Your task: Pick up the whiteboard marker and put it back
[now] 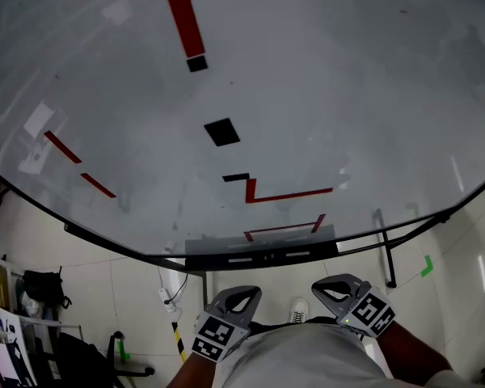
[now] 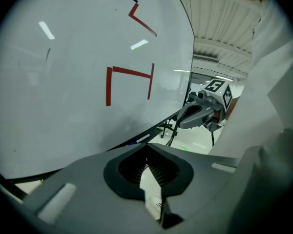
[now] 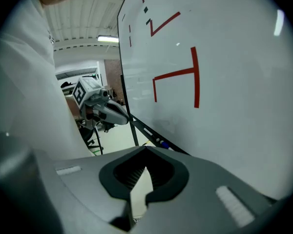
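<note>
The big whiteboard (image 1: pixel 323 95) carries red tape lines and black squares, and a dark tray (image 1: pixel 263 257) runs along its bottom edge. A whiteboard marker with a blue cap (image 2: pixel 135 141) (image 3: pixel 161 143) lies on that tray; in the head view only pale sticks show there. Both grippers hang low in front of the person's body, short of the tray. My left gripper (image 1: pixel 244 292) (image 2: pixel 146 146) is shut with nothing in it. My right gripper (image 1: pixel 329 284) (image 3: pixel 145 148) is shut and empty too. Each gripper view shows the other gripper beside the board.
The board's black stand legs (image 1: pixel 384 249) reach down to the pale floor. A green tape mark (image 1: pixel 426 267) is on the floor at the right. A black bag (image 1: pixel 40 285) and a chair base (image 1: pixel 117 362) stand at the lower left. A white shoe (image 1: pixel 299 309) shows between the grippers.
</note>
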`<state>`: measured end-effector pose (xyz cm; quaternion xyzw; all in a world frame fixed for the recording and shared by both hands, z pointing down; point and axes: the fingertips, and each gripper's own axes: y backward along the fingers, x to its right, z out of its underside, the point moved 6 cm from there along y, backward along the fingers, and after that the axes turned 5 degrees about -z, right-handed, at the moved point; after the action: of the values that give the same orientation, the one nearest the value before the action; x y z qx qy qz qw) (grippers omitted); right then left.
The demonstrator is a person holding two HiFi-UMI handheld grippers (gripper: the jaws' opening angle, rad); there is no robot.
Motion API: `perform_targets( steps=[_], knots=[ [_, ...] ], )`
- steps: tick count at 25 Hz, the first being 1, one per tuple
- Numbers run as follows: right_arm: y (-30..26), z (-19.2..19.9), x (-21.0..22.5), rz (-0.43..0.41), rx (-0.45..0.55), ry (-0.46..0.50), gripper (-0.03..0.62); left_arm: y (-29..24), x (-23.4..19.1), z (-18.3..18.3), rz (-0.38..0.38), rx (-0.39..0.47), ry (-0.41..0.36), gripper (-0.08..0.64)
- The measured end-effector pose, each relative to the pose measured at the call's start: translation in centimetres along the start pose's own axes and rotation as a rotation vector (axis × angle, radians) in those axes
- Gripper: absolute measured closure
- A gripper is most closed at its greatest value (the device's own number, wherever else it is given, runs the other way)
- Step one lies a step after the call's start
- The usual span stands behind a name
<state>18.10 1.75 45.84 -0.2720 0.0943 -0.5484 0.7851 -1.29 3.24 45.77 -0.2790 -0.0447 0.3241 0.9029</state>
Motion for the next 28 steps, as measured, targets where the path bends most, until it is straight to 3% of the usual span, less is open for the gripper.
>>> perform_targets(
  steps=[4, 11, 19, 22, 26, 28],
  knots=[
    [-0.7, -0.5, 2.7, 0.010, -0.021, 0.064, 0.591, -0.3, -0.8, -0.4, -0.037, -0.005, 0.025, 0.543],
    [-3.6, -1.8, 3.2, 0.064, -0.067, 0.115, 0.591, -0.1, -3.1, 0.4, -0.004, -0.044, 0.035, 0.543],
    [-6.3, -2.8, 2.4, 0.132, -0.088, 0.083, 0.589, 0.8, -5.7, 0.5, 0.068, -0.056, -0.006, 0.543],
    [-7.5, -3.3, 2.2, 0.160, -0.110, 0.144, 0.589, 1.1, -5.7, 0.5, 0.093, -0.066, -0.037, 0.543],
    [-7.9, -3.2, 2.0, 0.186, -0.176, 0.199, 0.569, 1.0, -4.7, 1.0, 0.122, -0.089, -0.133, 0.543],
    [-8.1, -3.3, 1.9, 0.187, -0.193, 0.225, 0.569, 0.8, -4.6, 1.3, 0.136, -0.097, -0.135, 0.543]
  ],
)
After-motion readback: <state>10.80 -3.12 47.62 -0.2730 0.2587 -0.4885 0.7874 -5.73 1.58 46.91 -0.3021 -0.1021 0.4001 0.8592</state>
